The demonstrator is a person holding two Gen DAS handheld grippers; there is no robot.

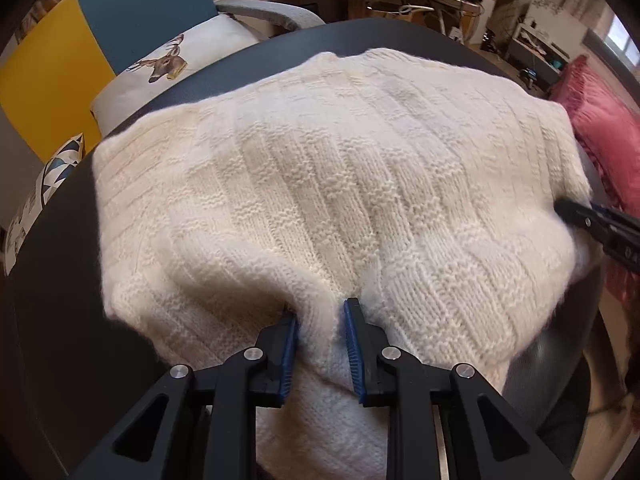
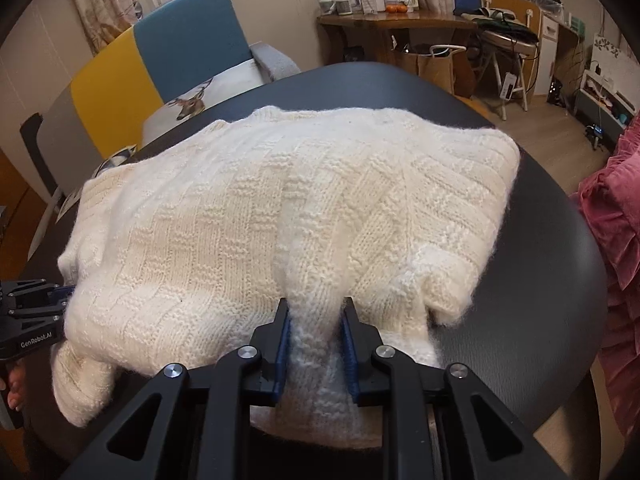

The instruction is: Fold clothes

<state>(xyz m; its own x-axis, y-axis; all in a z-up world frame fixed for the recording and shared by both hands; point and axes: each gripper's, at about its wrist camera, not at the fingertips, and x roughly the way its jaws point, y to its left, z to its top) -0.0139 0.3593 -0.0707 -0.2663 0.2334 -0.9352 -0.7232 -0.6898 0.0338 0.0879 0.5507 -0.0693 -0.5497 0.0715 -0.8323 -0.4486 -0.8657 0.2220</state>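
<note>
A bunched fold of the cream knitted sweater (image 1: 340, 168) is being clamped between the blue pads of the left gripper (image 1: 320, 344), another fold is being pinched by the right gripper (image 2: 314, 344), and the garment is being spread over the dark round table (image 2: 560, 264).

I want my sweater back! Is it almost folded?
Not yet. The cream sweater is spread flat on the dark table, sleeves seemingly tucked in. The left gripper and right gripper each pinch its near edge. Folding it over is still to come.
</note>
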